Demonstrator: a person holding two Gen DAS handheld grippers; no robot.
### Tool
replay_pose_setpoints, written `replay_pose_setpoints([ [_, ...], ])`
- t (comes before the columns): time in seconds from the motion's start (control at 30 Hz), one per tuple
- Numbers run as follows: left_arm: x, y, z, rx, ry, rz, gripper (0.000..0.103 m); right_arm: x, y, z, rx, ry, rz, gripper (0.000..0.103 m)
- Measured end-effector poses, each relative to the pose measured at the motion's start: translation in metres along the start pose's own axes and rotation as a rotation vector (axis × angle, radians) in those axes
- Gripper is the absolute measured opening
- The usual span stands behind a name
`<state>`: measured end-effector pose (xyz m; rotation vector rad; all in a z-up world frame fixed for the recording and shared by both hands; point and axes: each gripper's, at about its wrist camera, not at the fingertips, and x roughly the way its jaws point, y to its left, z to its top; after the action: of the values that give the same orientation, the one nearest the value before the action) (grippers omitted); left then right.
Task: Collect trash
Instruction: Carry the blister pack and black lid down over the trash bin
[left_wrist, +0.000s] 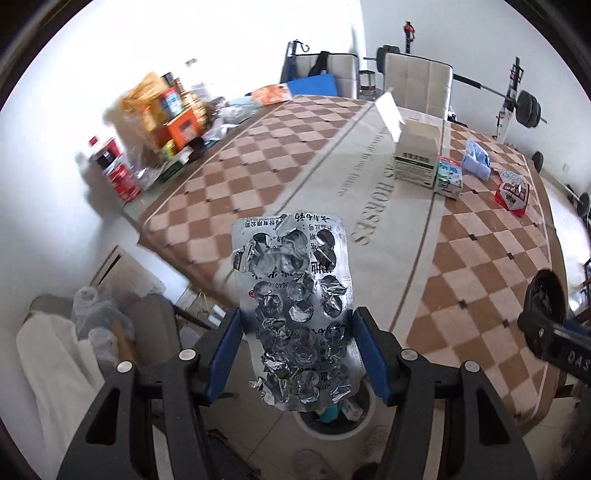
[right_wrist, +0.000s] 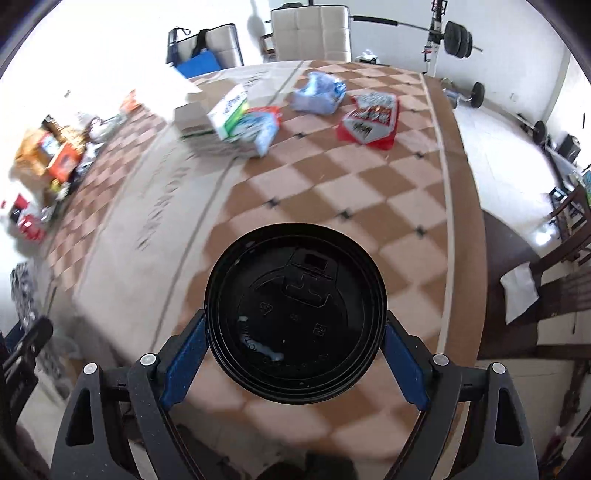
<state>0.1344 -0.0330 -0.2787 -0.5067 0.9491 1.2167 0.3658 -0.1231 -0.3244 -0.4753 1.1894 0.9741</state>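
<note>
Currently both hands carry trash. The left tongs (left_wrist: 297, 347) are clenched on an empty blister pack (left_wrist: 293, 295), silver and crumpled, whose edges sit against the two blue pads. It hangs past the near edge of the worktop (left_wrist: 461, 266), and just below it on the floor stands a white bin (left_wrist: 332, 430) with some trash already inside. The right tongs (right_wrist: 295, 354) are grasping a black cup lid (right_wrist: 295, 314) by its rim, above the near part of the checkered worktop.

As I judge it, the task is only partly done. On the far side of the worktop several pieces wait: an open white box (left_wrist: 417, 155), a small carton (left_wrist: 448, 177) touching it, a crumpled blue wrapper (left_wrist: 476, 158) and a red snack bag (left_wrist: 511, 195) to the right. The pile of packages and cans (left_wrist: 155, 122) at the far left may be goods, not trash; I cannot tell. The pack seems close to being dropped, and the lid should follow.
</note>
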Motion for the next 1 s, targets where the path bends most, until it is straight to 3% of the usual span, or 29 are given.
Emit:
replay_pose_setpoints([
  [0.23,-0.021,0.063,-0.051,-0.067,0.064,-0.010,0.058,-0.023,0.053,-0.069,-0.044,0.093,0.156,0.090],
  [0.4,0.010,0.083,-0.094,-0.068,0.189,-0.031,0.058,-0.004,0.081,-0.127,-0.082,0.204,0.218,0.090],
  [0.63,0.110,0.090,-0.153,-0.203,0.439,-0.201,0.058,0.078,0.086,-0.203,-0.116,0.363,0.191,0.090],
  [0.83,0.219,0.068,-0.189,-0.278,0.617,-0.365,0.058,0.168,0.071,-0.249,-0.105,0.424,0.126,0.090],
  [1.0,0.308,0.042,-0.219,-0.284,0.735,-0.452,0.058,0.259,0.048,-0.273,-0.087,0.454,0.062,0.090],
])
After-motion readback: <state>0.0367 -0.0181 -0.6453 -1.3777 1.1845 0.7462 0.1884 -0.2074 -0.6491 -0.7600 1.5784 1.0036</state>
